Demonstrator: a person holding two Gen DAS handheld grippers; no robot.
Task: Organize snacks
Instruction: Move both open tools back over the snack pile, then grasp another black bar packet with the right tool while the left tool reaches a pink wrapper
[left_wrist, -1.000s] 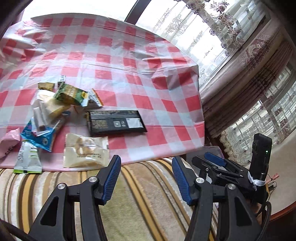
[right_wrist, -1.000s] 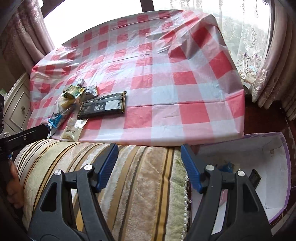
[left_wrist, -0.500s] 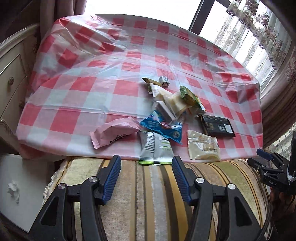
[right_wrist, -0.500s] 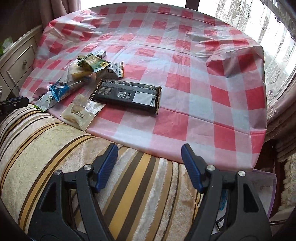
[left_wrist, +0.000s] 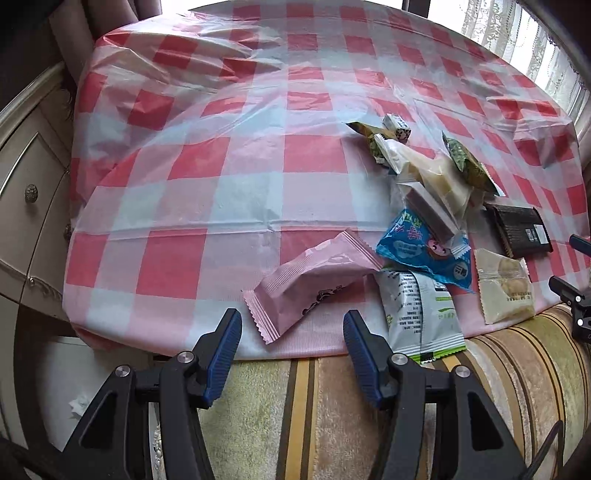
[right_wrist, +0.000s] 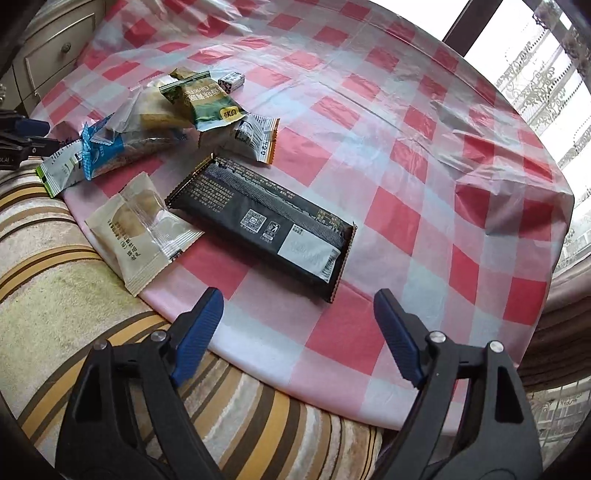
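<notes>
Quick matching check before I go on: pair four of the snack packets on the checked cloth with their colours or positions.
Things:
1. flat bar packet
2. puffy packet
3. packet with round biscuits
4. packet with a cartoon print

Descriptions:
A. blue, lying in the pile
B. pink, straight ahead of the open left gripper
C. black, straight ahead of the right gripper, whose jaws have just been opening, nothing between them
D. cream, hanging over the cloth's near edge

Pairs: 1-C, 2-B, 3-D, 4-A

Snacks lie heaped near the surface's (left_wrist: 221, 177) front edge. In the right wrist view, a flat pack (right_wrist: 264, 227) lies right of the heap, a biscuit pouch (right_wrist: 138, 225) beside it.
</notes>
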